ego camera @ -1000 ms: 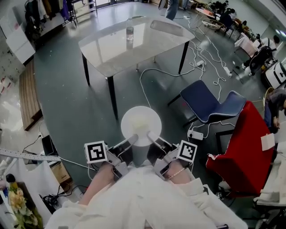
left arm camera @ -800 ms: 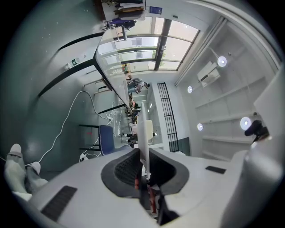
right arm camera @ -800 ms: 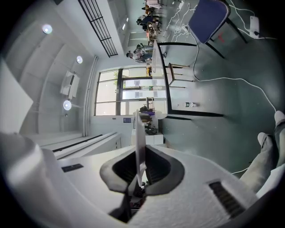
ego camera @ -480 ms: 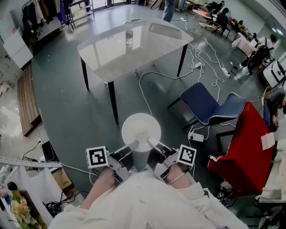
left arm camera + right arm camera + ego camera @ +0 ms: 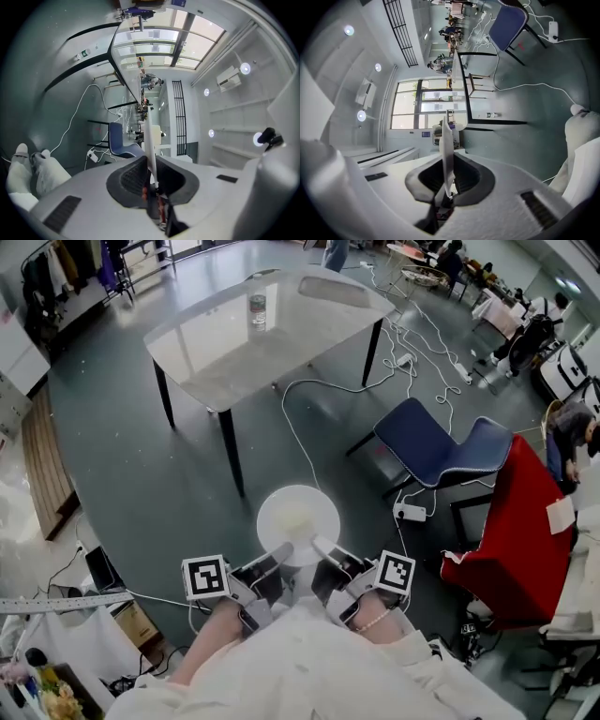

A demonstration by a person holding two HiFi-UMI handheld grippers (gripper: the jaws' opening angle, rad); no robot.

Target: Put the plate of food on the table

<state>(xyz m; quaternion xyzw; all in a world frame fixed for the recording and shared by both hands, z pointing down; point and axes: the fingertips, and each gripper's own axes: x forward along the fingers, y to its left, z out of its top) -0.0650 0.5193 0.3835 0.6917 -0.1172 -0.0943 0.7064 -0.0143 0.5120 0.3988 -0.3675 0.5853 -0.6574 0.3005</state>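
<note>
Left claw and right claw still clenched on plate rim — plate lower in view, table further left

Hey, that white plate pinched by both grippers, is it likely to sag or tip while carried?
Probably stiff: the plate juts flat from the left gripper and right gripper. Both pinch only its near rim, so it may tip forward.
</note>
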